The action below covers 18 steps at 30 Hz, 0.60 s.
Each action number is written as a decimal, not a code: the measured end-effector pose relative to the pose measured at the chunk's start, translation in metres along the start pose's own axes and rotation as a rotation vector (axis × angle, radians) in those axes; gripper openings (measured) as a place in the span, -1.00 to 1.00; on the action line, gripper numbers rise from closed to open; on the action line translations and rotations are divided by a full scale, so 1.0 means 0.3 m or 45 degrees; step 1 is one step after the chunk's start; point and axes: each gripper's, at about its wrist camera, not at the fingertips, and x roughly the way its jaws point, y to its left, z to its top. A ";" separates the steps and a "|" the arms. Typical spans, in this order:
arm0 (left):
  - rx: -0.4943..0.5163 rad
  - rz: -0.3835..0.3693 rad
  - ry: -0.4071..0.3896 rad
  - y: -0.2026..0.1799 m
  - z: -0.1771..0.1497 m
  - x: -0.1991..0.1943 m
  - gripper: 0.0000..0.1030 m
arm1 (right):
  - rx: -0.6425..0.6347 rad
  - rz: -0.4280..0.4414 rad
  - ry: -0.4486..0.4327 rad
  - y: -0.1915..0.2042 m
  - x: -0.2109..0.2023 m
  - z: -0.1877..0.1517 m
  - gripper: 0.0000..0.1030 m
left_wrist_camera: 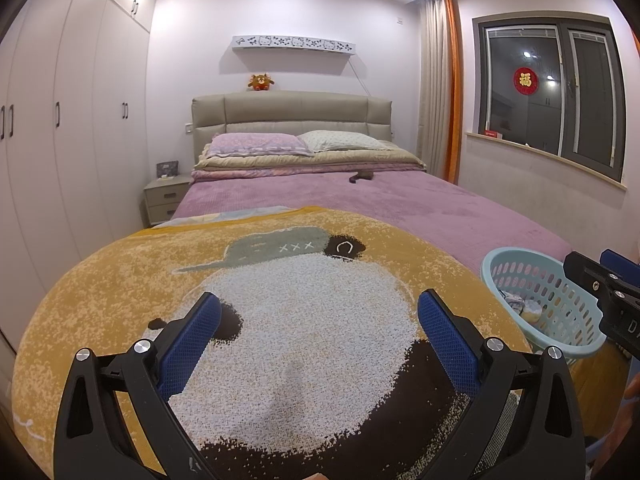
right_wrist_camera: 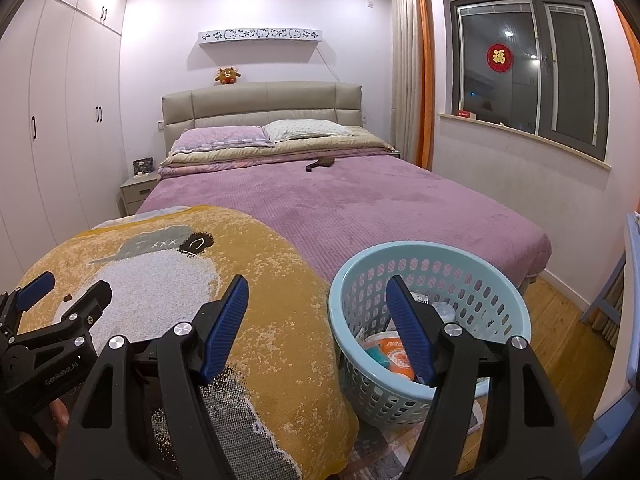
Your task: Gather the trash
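A light blue perforated basket (right_wrist_camera: 496, 280) stands on the floor at the bed's foot, holding several pieces of trash (right_wrist_camera: 390, 350); it also shows at the right of the left wrist view (left_wrist_camera: 516, 266). My left gripper (left_wrist_camera: 318, 312) is open and empty above the yellow cartoon blanket (left_wrist_camera: 280, 240). My right gripper (right_wrist_camera: 316, 300) is open and empty, its right finger over the basket, its left finger over the blanket's edge (right_wrist_camera: 288, 320). A small dark object (right_wrist_camera: 319, 163) lies far up the bed (right_wrist_camera: 400, 200) near the pillows.
White wardrobes (left_wrist_camera: 60, 120) line the left wall. A nightstand (left_wrist_camera: 164, 196) stands left of the headboard. A window (right_wrist_camera: 528, 72) and orange curtain (right_wrist_camera: 424, 72) are on the right. Wooden floor (right_wrist_camera: 560, 320) runs along the bed's right side.
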 end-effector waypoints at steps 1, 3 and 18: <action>0.000 -0.001 0.000 0.001 0.000 0.000 0.86 | 0.001 0.001 0.000 -0.001 0.000 0.000 0.31; 0.001 0.000 0.000 0.000 0.000 0.000 0.86 | 0.000 0.000 -0.002 0.002 0.000 -0.002 0.31; 0.001 0.000 0.001 0.000 0.000 0.000 0.86 | -0.006 0.011 0.003 0.001 0.001 -0.005 0.31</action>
